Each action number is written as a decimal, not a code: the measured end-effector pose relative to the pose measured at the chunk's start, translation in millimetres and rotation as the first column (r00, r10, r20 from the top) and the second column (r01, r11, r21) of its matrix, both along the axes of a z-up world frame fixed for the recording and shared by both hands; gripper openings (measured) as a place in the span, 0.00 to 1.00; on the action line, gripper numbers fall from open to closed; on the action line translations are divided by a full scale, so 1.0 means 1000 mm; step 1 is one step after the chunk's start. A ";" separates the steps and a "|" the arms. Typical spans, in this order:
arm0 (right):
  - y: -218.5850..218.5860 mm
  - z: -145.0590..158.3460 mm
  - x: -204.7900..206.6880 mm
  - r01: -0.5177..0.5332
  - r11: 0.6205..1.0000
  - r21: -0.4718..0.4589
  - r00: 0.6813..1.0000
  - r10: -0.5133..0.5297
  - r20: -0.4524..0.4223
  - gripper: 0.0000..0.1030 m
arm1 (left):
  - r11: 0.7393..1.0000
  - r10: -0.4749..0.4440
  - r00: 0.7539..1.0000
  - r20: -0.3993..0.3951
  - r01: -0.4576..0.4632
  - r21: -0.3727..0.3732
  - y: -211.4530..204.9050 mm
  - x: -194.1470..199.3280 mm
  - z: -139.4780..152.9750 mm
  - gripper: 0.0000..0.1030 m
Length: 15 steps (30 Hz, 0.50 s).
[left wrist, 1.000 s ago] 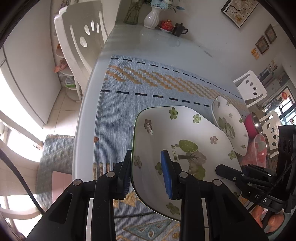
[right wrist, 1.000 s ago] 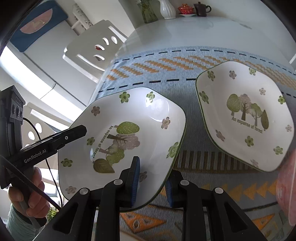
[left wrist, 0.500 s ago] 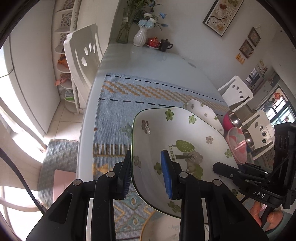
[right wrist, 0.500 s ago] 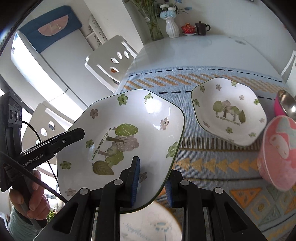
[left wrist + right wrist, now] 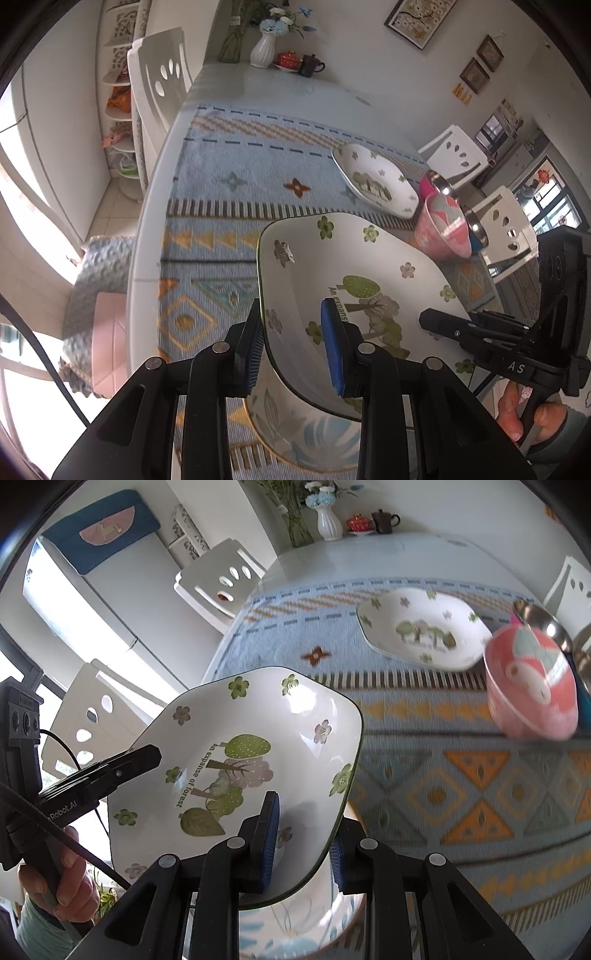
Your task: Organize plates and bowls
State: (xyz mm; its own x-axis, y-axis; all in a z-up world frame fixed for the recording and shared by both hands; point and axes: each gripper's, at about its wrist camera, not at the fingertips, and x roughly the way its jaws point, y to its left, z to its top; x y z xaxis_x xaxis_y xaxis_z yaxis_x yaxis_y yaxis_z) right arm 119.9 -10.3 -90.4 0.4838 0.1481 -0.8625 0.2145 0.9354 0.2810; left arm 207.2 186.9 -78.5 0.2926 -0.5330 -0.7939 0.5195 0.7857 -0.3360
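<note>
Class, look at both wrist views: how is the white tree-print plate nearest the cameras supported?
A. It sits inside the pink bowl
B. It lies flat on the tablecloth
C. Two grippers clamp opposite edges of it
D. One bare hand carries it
C: the left gripper and right gripper each pinch the plate rim, holding it above the tablecloth.

light: bright daylight, blown-out windows at left | lens: fisheye-bent, dark corners | blur: right view's pink bowl [image 5: 532, 683]

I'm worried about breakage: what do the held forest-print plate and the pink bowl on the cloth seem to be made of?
Forest-print plate: likely glazed ceramic, since its glossy white surface shows bright highlights and a printed pattern. Pink bowl: smooth and softly shiny, possibly plastic or melamine, perhaps ceramic; blur leaves it open.
</note>
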 end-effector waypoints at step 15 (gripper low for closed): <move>0.003 -0.029 -0.041 0.007 1.000 0.022 0.997 -0.006 -0.078 0.23 | 0.999 -0.031 0.998 -0.059 0.033 0.035 0.006 -0.040 -0.032 0.25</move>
State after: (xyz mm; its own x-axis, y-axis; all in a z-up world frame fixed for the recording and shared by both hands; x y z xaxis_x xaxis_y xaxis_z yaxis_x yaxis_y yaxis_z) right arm 78.5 -7.4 -119.5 0.4162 0.1650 -0.8942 0.2427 0.9276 0.2842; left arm 166.8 192.8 -110.2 0.2289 -0.5123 -0.8278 0.5247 0.7811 -0.3383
